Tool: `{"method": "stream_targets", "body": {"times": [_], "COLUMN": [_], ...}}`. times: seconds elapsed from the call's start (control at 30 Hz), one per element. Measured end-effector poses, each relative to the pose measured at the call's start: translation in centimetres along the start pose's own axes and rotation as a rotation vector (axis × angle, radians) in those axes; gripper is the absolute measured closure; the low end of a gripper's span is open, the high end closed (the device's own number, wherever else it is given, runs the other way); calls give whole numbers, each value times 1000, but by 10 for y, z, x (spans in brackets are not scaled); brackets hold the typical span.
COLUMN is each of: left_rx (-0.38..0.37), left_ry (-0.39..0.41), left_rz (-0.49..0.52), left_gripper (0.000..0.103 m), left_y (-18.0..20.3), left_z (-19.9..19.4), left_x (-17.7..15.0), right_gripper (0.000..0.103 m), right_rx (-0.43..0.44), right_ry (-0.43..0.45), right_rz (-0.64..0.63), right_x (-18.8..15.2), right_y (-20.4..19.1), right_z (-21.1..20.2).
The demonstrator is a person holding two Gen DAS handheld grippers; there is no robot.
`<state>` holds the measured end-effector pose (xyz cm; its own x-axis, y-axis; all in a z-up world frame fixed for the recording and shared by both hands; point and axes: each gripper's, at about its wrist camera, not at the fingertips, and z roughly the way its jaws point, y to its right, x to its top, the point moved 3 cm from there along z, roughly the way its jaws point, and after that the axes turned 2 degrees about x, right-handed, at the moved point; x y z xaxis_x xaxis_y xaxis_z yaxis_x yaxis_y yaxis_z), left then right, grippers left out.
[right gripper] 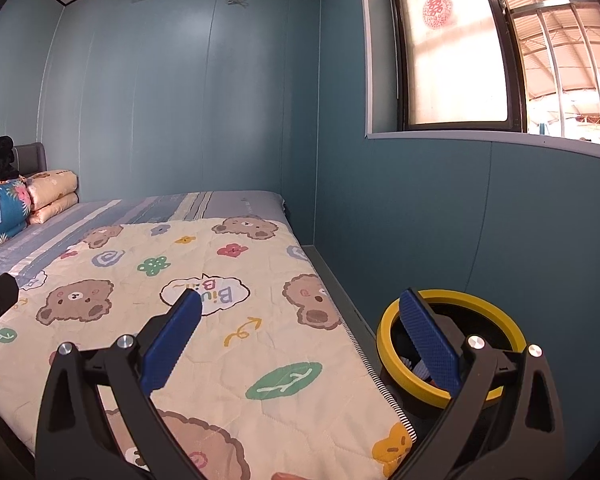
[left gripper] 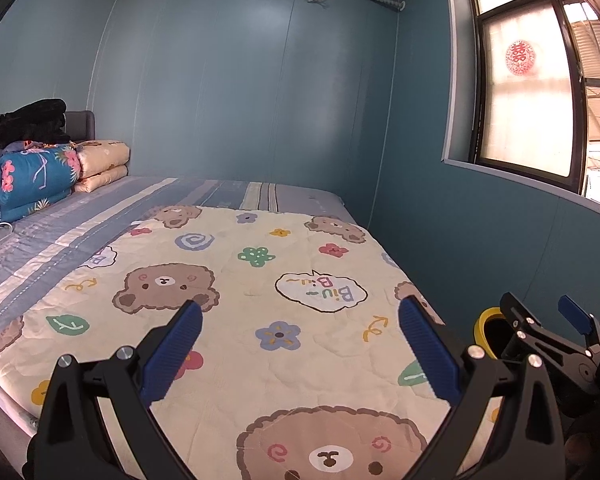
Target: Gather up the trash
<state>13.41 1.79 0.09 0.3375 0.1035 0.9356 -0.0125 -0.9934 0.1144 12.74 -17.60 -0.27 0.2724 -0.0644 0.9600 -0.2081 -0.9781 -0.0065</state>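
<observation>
1. Apparently no trash is left on the bed (left gripper: 260,248): the quilt (left gripper: 228,320) shows nothing loose in either view. Judged step: end of a drop-off, or a search for the next piece.
2. Left gripper (left gripper: 300,316): fingers wide apart, nothing between them, held over the quilt.
3. Right gripper (right gripper: 300,312): fingers wide apart, empty. Its right finger (right gripper: 428,344) overlaps the mouth of the bin (right gripper: 452,340) in its own view; whether it sits inside or above the rim, cannot tell.
4. Bin stands on the floor in the gap between the bed's side and the blue wall (right gripper: 460,220), just beside the mattress edge. Some bits show inside, reddish and pale; too small to identify, likely trash already collected.
5. Next move, as a judgement: scan the bed and floor for remaining pieces; if any, close on one and carry it to the bin. Nothing in view marks a target.
6. Materials:
   - Quilt: thin stitched cotton, cream, printed with bears and flowers, slightly crinkled, lying flat.
   - Sheet beneath: blue and grey stripes.
   - Bin: round, dark body, smooth yellow rim ring.
   - Fingers: blue ribbed pads on black rigid arms with metal pins.
7. Folded bedding (left gripper: 28,180) is stacked at the headboard, well apart from the grippers.
</observation>
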Motion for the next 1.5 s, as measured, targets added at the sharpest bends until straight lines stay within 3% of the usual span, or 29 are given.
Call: {"method": "stream_targets", "body": {"times": [1.5], "left_rx": [-14], "left_ry": [-16], "left_rz": [12], "left_gripper": [8], "left_y": [5], "left_z": [7], "left_x": [-6], "right_gripper": [8], "right_rx": [4], "right_ry": [-48], "right_rz": [13], "right_x": [-10], "right_y": [-1], "right_z": [11]}}
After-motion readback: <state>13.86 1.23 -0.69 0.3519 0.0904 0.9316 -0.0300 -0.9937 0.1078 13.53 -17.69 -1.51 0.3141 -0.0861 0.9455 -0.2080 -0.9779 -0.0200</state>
